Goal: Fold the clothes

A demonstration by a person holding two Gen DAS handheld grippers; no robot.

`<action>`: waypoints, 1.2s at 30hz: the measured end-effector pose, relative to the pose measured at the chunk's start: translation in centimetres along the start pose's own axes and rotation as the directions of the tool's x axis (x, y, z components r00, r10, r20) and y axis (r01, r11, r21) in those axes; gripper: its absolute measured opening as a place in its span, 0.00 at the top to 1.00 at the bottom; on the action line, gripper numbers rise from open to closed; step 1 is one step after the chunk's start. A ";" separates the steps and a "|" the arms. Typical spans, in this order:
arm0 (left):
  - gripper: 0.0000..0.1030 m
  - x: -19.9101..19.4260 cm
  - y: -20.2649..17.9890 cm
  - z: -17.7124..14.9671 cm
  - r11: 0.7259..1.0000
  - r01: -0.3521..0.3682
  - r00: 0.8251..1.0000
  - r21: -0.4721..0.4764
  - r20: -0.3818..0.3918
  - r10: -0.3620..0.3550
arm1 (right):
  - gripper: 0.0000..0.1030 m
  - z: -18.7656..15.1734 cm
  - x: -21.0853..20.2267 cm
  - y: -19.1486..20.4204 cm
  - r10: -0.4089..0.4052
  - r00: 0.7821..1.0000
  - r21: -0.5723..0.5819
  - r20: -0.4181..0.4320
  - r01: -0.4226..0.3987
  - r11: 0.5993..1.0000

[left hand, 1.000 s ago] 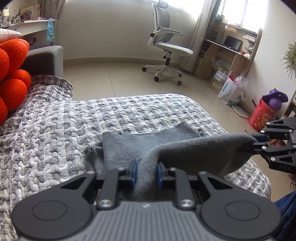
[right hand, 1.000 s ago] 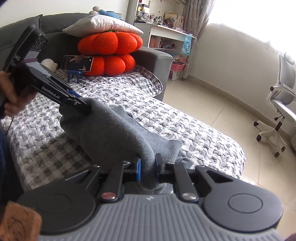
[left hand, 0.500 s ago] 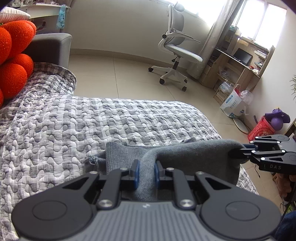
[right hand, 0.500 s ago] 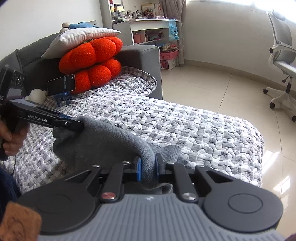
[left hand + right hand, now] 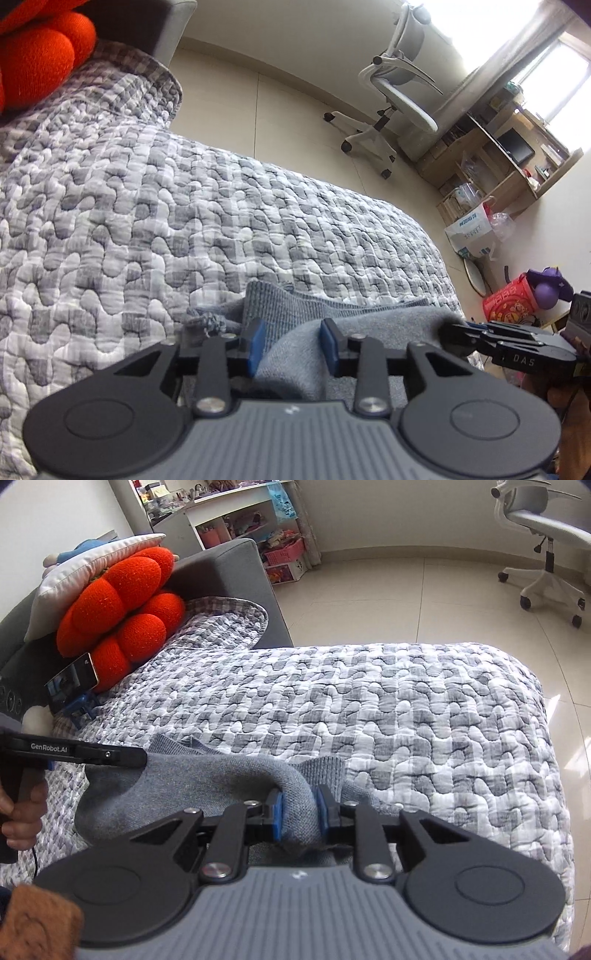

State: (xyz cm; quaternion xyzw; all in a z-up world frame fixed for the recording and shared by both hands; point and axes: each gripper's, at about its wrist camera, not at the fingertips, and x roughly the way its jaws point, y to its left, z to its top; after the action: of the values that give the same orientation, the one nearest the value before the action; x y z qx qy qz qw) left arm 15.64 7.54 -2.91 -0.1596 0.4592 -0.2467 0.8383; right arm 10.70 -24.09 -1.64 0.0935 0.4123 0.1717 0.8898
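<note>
Gray knit sweater (image 5: 207, 779) lies low on quilted bedspread (image 5: 424, 716), near edge folded over far ribbed hem.

Left gripper (image 5: 291, 345): blue pads apart, fabric loose between them, seemingly releasing. Right gripper (image 5: 298, 818): jaws clamped on thick fold of sweater.

Step, judged: laying down 1 fold. Next move likely calls for right release, then smoothing.

Sweater soft, fuzzy, ribbed at hem. Bedspread puckered, gray-white patchwork. Plush orange cushion (image 5: 122, 605) bulbous, by sofa arm.

Bedroom around a quilted bed

An orange cushion (image 5: 122, 616) leans at the quilt's (image 5: 406, 709) head beside a phone (image 5: 72, 681); an office chair (image 5: 395, 96) stands on the floor.
</note>
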 end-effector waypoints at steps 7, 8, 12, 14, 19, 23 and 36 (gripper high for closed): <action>0.64 -1.0 0.1 -0.5 1.000 -0.007 1.000 0.016 0.024 0.006 | 0.68 -0.2 0.1 -1.0 0.009 1.000 0.053 -0.007 -0.009 0.999; 0.63 -1.2 0.2 -0.5 1.000 -0.009 1.000 0.010 0.030 0.008 | 0.65 -0.3 0.0 -1.2 0.010 1.000 0.062 -0.008 -0.009 0.998; 0.58 -2.0 1.5 -0.1 0.999 -0.023 0.998 -0.032 0.050 0.024 | 0.64 -0.5 -0.2 -1.8 0.020 1.000 0.096 -0.009 -0.019 0.995; 0.57 -2.1 1.6 -0.2 0.999 -0.022 0.999 -0.030 0.048 0.023 | 0.63 -0.6 -0.4 -1.7 0.000 1.000 0.096 0.003 0.000 0.995; 0.55 -2.3 1.7 -0.5 0.999 -0.029 0.998 -0.027 0.048 0.031 | 0.67 -0.6 -0.5 -1.2 -0.017 1.000 0.098 0.009 0.016 0.995; 0.55 -2.8 2.0 -0.6 0.999 -0.020 0.998 -0.050 0.052 0.022 | 0.68 -0.7 -0.4 -1.1 -0.014 1.000 0.100 0.002 0.013 0.995; 0.84 -2.3 1.2 -1.1 0.999 -0.018 0.998 -0.051 0.053 0.020 | 0.75 -0.6 -1.1 -0.8 0.003 1.000 0.106 0.028 -0.006 0.994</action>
State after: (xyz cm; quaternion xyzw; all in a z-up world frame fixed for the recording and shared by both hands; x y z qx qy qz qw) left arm 13.98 9.75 -2.54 -0.1829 0.4441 -0.2227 0.8484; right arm 9.75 -25.21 -1.54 0.1438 0.4081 0.1505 0.8889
